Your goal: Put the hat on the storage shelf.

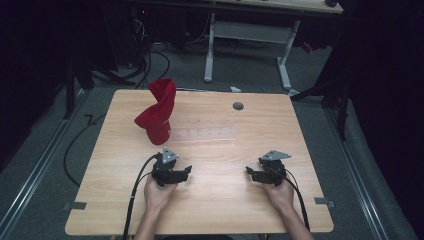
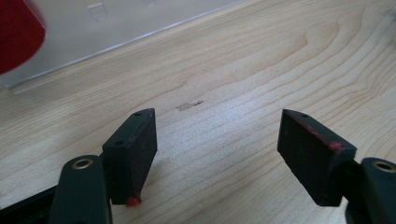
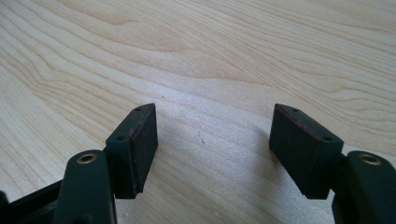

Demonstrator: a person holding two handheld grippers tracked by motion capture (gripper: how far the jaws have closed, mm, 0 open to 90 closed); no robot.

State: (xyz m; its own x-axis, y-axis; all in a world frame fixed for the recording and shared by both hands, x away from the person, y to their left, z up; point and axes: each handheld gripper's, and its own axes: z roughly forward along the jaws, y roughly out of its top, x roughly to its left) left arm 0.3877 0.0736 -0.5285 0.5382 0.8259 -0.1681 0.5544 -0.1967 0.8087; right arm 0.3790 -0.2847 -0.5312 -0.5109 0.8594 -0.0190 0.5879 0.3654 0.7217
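A red cloth [image 1: 158, 113] stands twisted upright on the far left of the wooden table [image 1: 220, 150], resting on a clear plastic sheet [image 1: 205, 134]. My left gripper [image 1: 186, 172] lies low over the near left of the table, held by a hand, its jaws wide apart with bare wood between them. In the left gripper view the left gripper [image 2: 217, 135] is open, with a corner of the red cloth [image 2: 16, 37] and the clear sheet [image 2: 116, 23] beyond. My right gripper [image 1: 251, 173] rests at the near right, and the right gripper [image 3: 212, 130] is open over bare wood.
A round grey cable port [image 1: 238, 106] sits near the table's far edge. Cables [image 1: 135, 200] trail from both grippers toward the near edge. Beyond the table stand a white desk frame [image 1: 250, 45] and floor cables.
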